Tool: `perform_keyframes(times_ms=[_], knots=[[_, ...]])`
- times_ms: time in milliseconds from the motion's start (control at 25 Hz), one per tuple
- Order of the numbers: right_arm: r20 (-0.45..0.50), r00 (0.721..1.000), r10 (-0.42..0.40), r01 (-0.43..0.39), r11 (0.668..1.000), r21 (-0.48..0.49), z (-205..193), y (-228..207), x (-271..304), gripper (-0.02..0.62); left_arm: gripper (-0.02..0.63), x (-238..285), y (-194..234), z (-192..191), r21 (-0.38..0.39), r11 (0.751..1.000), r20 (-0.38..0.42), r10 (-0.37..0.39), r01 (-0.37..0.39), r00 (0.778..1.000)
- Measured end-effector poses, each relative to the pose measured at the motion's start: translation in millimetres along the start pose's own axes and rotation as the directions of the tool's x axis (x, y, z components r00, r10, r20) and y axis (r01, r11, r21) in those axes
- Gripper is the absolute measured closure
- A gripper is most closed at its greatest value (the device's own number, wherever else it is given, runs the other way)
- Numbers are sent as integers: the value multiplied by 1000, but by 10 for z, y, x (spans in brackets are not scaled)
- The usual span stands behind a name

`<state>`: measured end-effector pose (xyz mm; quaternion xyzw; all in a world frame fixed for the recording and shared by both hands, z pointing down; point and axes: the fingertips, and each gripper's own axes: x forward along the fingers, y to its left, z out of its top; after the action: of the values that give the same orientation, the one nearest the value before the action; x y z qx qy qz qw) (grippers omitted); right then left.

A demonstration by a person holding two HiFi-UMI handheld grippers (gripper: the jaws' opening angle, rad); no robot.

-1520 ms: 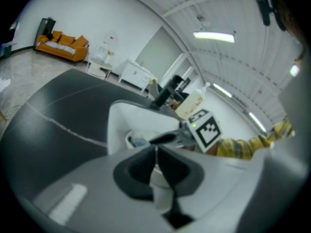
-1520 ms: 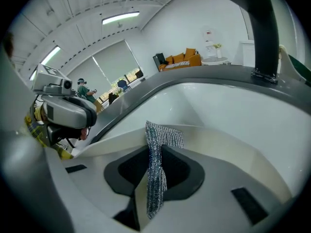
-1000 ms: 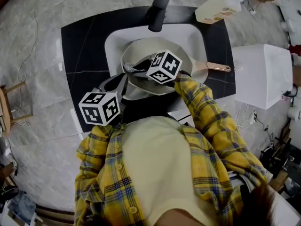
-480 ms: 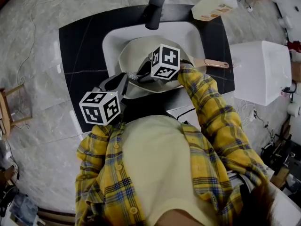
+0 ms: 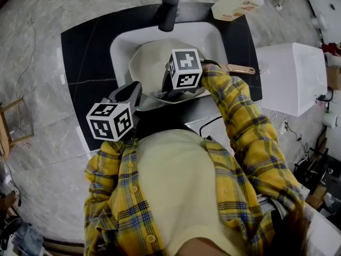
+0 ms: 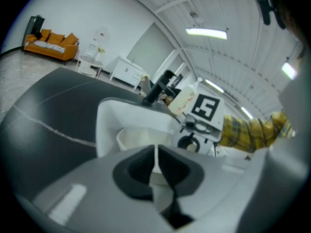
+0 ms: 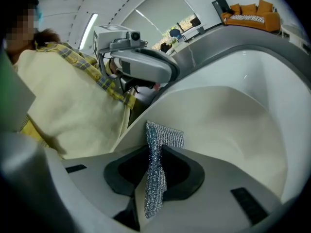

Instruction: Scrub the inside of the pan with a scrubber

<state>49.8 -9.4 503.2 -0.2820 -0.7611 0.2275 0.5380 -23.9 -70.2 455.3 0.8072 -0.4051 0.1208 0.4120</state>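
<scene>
A cream pan lies tilted in the white sink, its copper handle pointing right. My right gripper reaches into the pan near its front rim and is shut on a silver mesh scrubber, which rests against the pan's inner wall. My left gripper sits at the pan's front-left edge. In the left gripper view its jaws are shut on a thin white edge, the pan's rim. The scrubber shows in the head view only as a grey sliver under the right cube.
A dark faucet rises behind the sink, which is set in a black counter. A cream bottle lies at the back right. A white box stands right of the counter. My yellow plaid sleeve crosses the counter's front.
The right gripper has drawn the scrubber from the pan's left side toward its front rim, and its cube has turned. The left gripper keeps its hold.
</scene>
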Motion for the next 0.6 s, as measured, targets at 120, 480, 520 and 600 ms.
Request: perform_keyframes(times_ms=[120, 480, 520, 600], knots=[[-87, 996, 31, -31, 1000, 0, -123, 52, 14, 515, 595, 30, -12, -6, 1, 1000, -2, -5, 5, 1000], [-252, 959, 129, -119, 991, 54, -372, 207, -53, 515, 595, 24, -27, 2, 2, 1000, 4, -10, 10, 1000], [-277, 951, 134, -122, 991, 59, -411, 212, -70, 517, 595, 27, -25, 3, 1, 1000, 4, -10, 10, 1000], [-326, 935, 139, -124, 990, 68, -482, 219, -103, 517, 595, 31, -23, 6, -1, 1000, 6, -10, 10, 1000]])
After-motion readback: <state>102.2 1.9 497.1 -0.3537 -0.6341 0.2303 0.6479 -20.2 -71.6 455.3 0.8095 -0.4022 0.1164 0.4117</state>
